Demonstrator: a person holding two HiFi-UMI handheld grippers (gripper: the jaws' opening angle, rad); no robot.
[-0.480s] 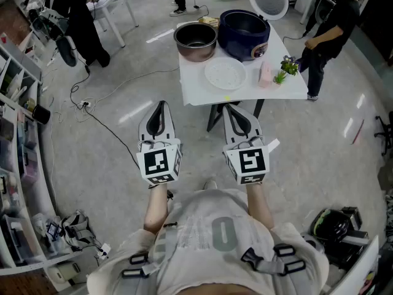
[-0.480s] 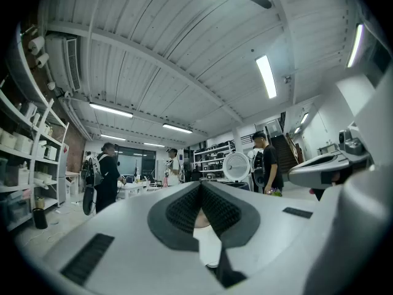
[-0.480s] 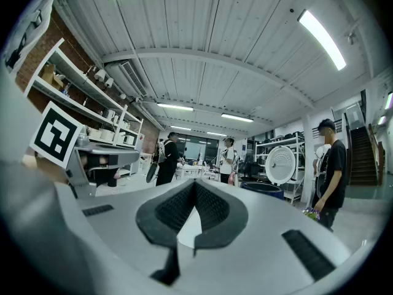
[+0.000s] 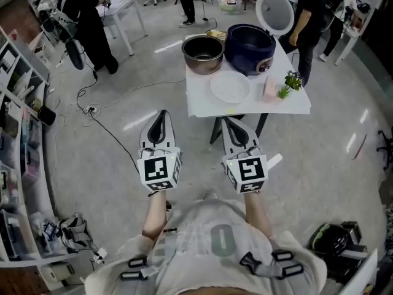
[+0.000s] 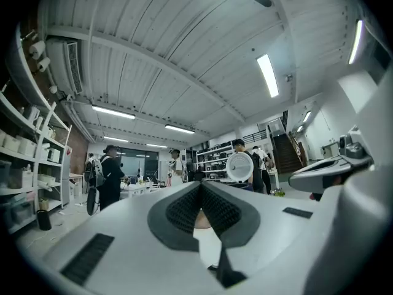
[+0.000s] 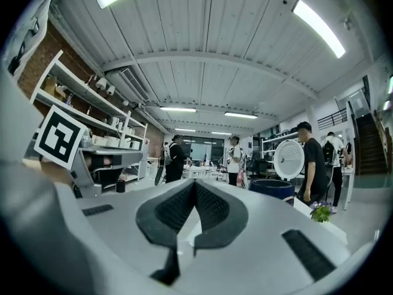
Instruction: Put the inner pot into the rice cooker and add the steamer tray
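Grey floor (image 4: 92, 165), white table (image 4: 202, 100) ahead. On it: inner pot (image 4: 202, 54) beside rice cooker (image 4: 249, 48), steamer tray (image 4: 230, 88) in front. Left gripper (image 4: 162, 113), right gripper (image 4: 230, 123) pressed together, empty, well short. Probably stiff, smooth, weighty metal; pinch at rim.

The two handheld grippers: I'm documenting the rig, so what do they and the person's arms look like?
The left gripper and right gripper are light grey tapered shells with dark ribbed pads. Each carries a cube bearing black-and-white square markers. The person wears a light shirt with grey harness straps; the forearms have no sleeves.
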